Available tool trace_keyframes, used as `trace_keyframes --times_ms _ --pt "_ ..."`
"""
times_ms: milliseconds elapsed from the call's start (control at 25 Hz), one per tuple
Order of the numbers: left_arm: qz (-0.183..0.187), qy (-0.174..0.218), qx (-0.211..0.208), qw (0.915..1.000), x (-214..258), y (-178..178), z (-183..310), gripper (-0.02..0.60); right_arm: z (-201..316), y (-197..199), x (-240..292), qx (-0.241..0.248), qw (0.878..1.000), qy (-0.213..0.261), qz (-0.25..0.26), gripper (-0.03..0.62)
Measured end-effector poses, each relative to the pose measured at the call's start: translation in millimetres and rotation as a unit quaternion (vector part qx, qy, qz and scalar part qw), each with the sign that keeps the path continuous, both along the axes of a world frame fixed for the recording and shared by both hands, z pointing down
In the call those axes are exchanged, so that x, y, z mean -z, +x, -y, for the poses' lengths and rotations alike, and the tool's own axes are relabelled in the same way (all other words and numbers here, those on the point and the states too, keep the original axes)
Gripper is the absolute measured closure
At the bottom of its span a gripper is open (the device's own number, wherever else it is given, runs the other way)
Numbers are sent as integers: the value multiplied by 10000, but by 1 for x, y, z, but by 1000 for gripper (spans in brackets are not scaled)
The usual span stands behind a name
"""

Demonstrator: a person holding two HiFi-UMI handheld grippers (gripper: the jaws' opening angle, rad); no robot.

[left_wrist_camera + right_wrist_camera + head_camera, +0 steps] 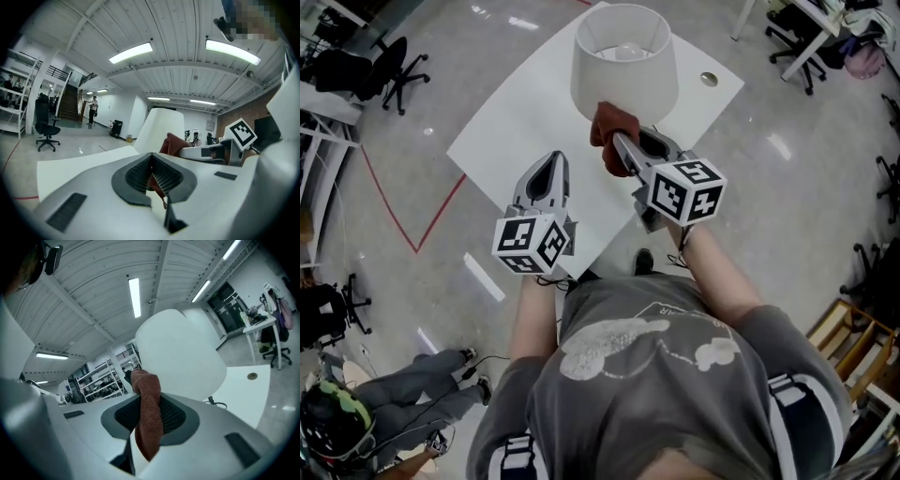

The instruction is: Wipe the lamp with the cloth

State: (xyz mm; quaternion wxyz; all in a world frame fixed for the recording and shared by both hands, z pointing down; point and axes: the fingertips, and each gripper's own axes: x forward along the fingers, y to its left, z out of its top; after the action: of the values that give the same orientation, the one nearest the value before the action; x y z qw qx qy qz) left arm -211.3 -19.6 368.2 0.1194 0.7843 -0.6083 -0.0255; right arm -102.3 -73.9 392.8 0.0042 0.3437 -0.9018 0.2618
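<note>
A white lamp [623,58] with a drum shade stands on the white table [516,122]; its shade also fills the right gripper view [183,357] and shows in the left gripper view [161,129]. My right gripper [617,141] is shut on a reddish-brown cloth [609,131], which is bunched against the shade's lower front. The cloth [147,413] hangs out of the shut jaws. My left gripper [547,169] is shut with nothing in it, hovering over the table left of the lamp. The cloth [174,144] shows beyond it.
The table has a round cable hole [709,79] at the far right. Office chairs [389,70] stand on the floor at the left, and a red floor line [417,234] runs beside the table. A lamp cord [218,404] lies on the tabletop.
</note>
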Motion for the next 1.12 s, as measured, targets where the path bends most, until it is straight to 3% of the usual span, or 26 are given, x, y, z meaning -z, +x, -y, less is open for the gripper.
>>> trace_keyframes --times_ms 280,440,680,920,1120 --pt "-40 -114 32 9999 -9 13 -17 574 -12 15 -12 62 9999 -79 -80 503" --pt "-81 63 -209 9997 7 20 -25 574 -22 18 8 70 9990 -173 412 503" --pt "304 449 -606 9967 40 15 -13 574 -9 19 61 -252 9974 309 600 503" --pt "-45 724 -973 9926 63 19 6 574 11 35 89 -617 9950 676 402 503" --pt "-110 774 -863 9932 65 30 13 574 28 58 88 -549 9942 836 407 503"
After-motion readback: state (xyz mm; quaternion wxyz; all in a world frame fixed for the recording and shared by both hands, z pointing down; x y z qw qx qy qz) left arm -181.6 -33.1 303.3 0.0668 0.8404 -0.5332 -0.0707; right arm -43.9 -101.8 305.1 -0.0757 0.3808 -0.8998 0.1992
